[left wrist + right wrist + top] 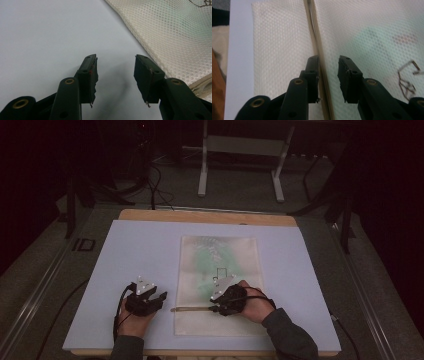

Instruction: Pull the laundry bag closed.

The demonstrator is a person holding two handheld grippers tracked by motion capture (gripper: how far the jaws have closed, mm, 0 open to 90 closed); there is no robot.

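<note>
Right gripper (218,309) low over mesh bag (218,270)

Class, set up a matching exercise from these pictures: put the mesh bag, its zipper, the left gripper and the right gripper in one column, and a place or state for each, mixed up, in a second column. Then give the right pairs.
Things:
1. mesh bag
2. zipper
3. left gripper
4. right gripper

Places or states:
A. jaws open over the bare pale sheet, beside the bag
B. lies flat, something green showing through it
C. jaws astride the zipper line
D. tan strip across the bag's near part

Pairs: 1-B, 2-D, 3-A, 4-C
</note>
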